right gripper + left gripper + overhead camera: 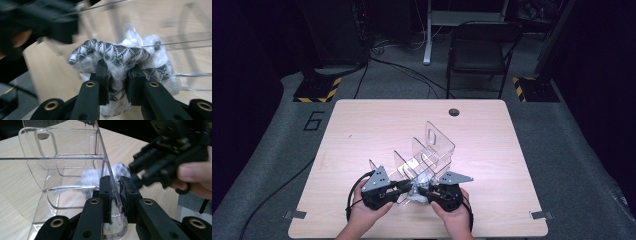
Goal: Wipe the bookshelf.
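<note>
Two grippers work a cloth at a clear acrylic organizer near the table's front edge.

Nearest the front edge, the left gripper [404, 187] pinches the organizer's [432, 150] near wall between its jaws, while the right gripper [422, 191] is clamped on a bunched white cloth with a black zigzag pattern [117, 57], pressed against that wall. Beyond them, the organizer's upright dividers run toward the table's [362, 125] middle; a round grommet hole [454, 112] sits at the far edge.

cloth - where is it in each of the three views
High view: cloth low centre, between the two grippers.
Left gripper view: blurred at centre, behind the clear wall.
Right gripper view: centre, pinched in the right gripper.
Shared landmark: the clear rack.
</note>
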